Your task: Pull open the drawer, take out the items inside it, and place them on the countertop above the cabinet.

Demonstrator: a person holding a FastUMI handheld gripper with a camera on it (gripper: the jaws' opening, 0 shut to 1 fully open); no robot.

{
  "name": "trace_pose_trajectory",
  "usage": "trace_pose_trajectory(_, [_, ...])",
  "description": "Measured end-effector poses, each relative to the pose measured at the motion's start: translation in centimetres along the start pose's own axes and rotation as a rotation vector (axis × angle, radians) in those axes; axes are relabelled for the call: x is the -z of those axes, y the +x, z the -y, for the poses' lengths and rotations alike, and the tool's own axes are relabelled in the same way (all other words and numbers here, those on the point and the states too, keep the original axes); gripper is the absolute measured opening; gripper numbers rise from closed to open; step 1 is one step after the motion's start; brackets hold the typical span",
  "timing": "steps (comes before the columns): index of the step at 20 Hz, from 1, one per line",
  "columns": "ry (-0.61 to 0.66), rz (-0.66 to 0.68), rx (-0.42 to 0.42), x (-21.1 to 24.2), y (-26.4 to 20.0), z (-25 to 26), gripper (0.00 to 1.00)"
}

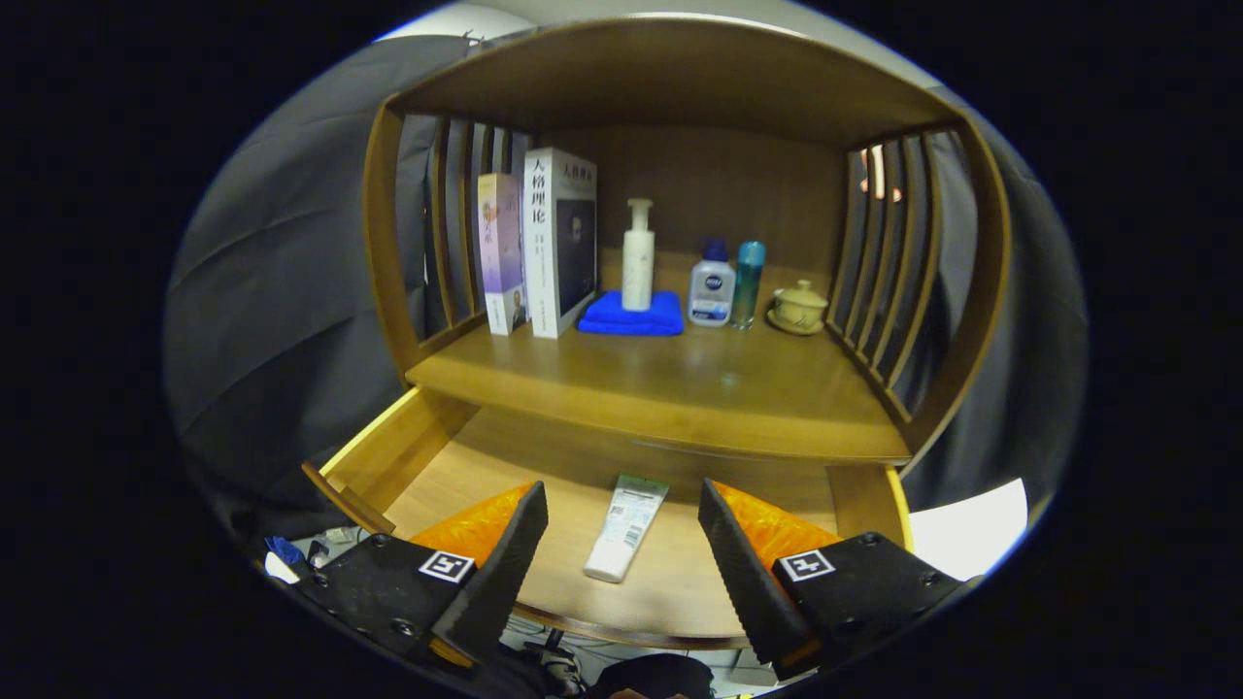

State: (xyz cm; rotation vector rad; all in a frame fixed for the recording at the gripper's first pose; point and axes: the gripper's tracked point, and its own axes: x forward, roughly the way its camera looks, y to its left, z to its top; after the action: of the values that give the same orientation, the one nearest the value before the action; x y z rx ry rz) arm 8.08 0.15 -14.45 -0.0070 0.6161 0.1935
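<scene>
The wooden drawer (408, 447) stands pulled open below the countertop (670, 388) of the cabinet. A white tube (626, 527) with a green end lies flat on the drawer floor, cap end toward me. My gripper (621, 524) hovers above the drawer's front, open, with the tube lying between and below its two fingers. Neither finger touches the tube.
On the countertop's back stand two upright books (539, 248), a white pump bottle (638, 254) on a folded blue cloth (631, 316), a small white bottle (711, 286), a teal bottle (748, 282) and a lidded cup on a saucer (798, 307). Slatted wooden sides flank the shelf.
</scene>
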Motion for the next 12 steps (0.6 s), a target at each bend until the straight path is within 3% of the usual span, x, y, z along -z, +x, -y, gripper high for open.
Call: trace_pose_trajectory(12, [-0.034, -0.371, -0.007, 4.3, 7.9, 0.0, 0.99])
